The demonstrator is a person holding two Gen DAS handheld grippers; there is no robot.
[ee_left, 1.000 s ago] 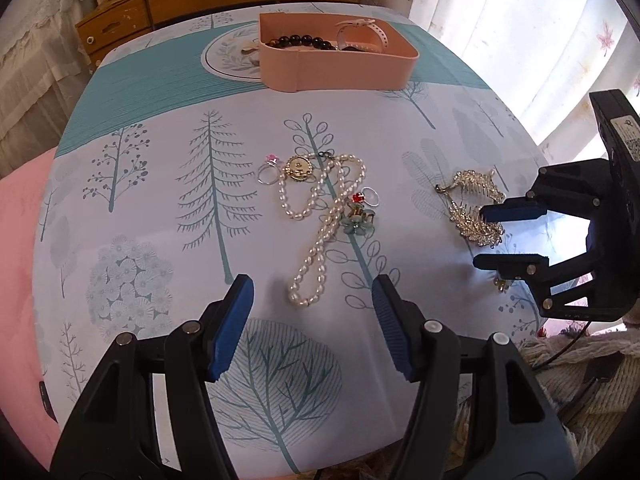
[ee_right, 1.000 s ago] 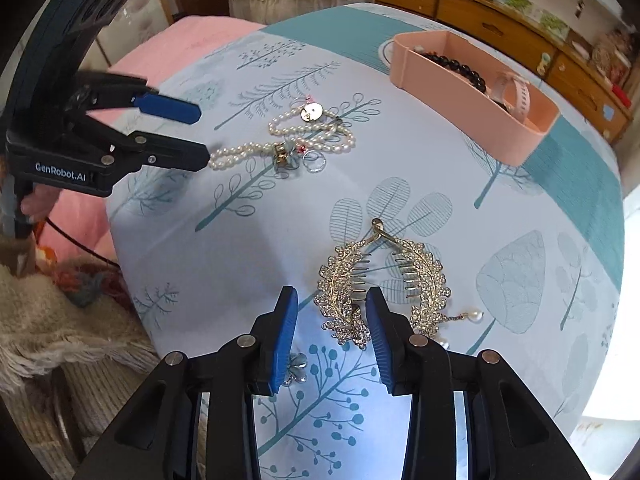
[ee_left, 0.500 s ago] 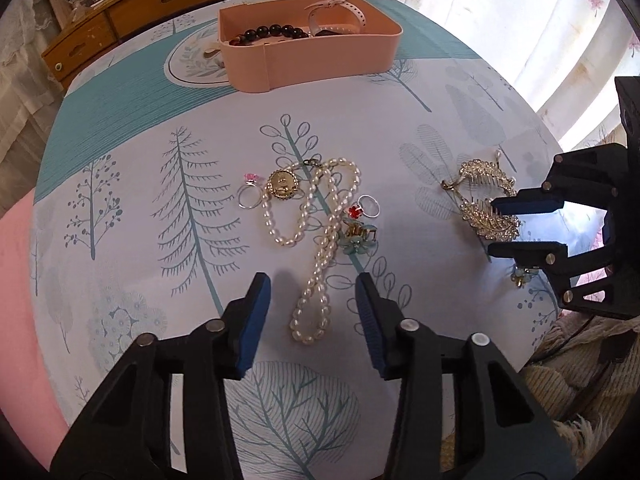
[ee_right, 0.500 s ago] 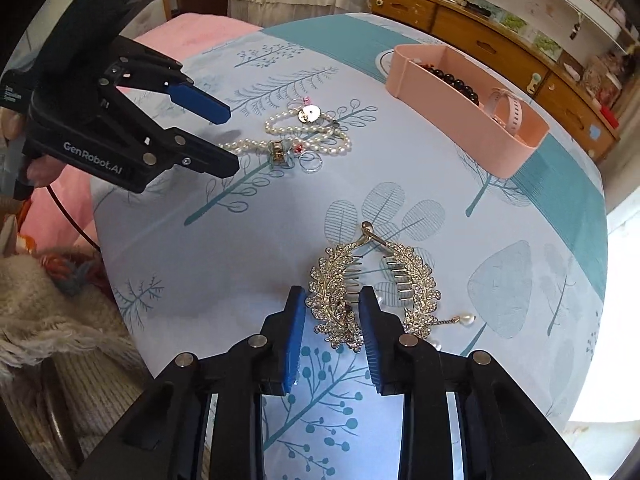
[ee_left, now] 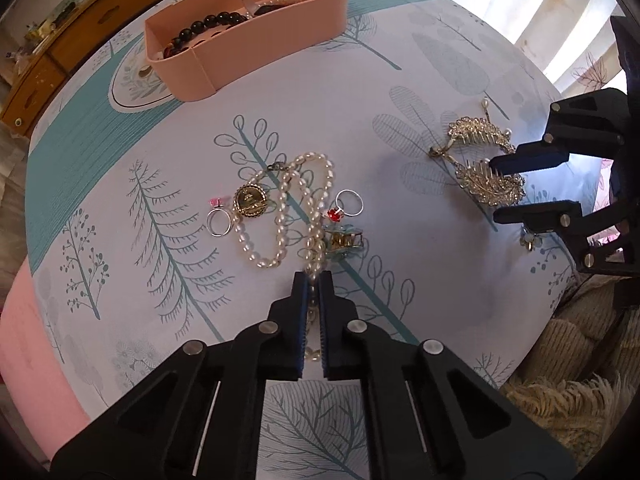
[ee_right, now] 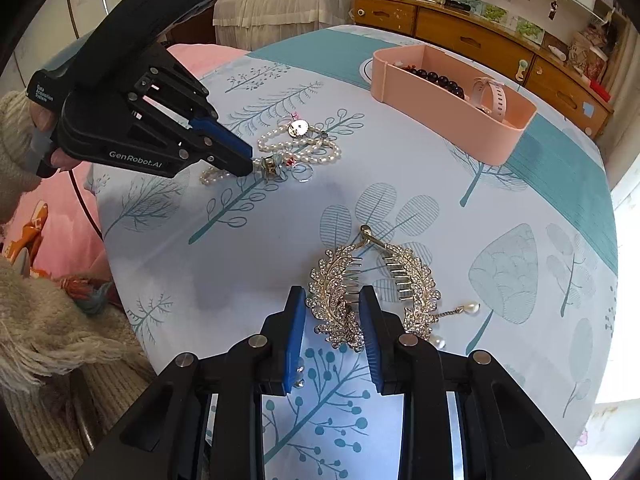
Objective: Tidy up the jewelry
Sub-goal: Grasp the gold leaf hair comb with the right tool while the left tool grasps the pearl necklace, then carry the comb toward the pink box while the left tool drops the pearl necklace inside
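A pearl necklace (ee_left: 288, 204) with a gold coin pendant (ee_left: 249, 201) lies on the tree-print cloth. My left gripper (ee_left: 313, 280) is shut on the necklace's near end; it also shows in the right wrist view (ee_right: 250, 164). A gold leaf hair comb (ee_right: 340, 300) lies near the table's right edge, seen also in the left wrist view (ee_left: 488, 176). My right gripper (ee_right: 332, 304) straddles one leaf of the comb with its jaws partly closed and a gap on each side. The pink organizer box (ee_left: 256, 36) stands at the back.
Two rings (ee_left: 219, 222) (ee_left: 349, 203) and a small teal clip (ee_left: 344, 240) lie beside the pearls. The box holds a black bead bracelet (ee_left: 200, 30) and a pink watch (ee_right: 490, 96). A small earring (ee_left: 530, 240) lies near the table edge. A wooden dresser (ee_right: 460, 28) stands behind.
My left gripper moved forward and closed onto the near end of the pearl necklace. My right gripper narrowed around one leaf of the hair comb.
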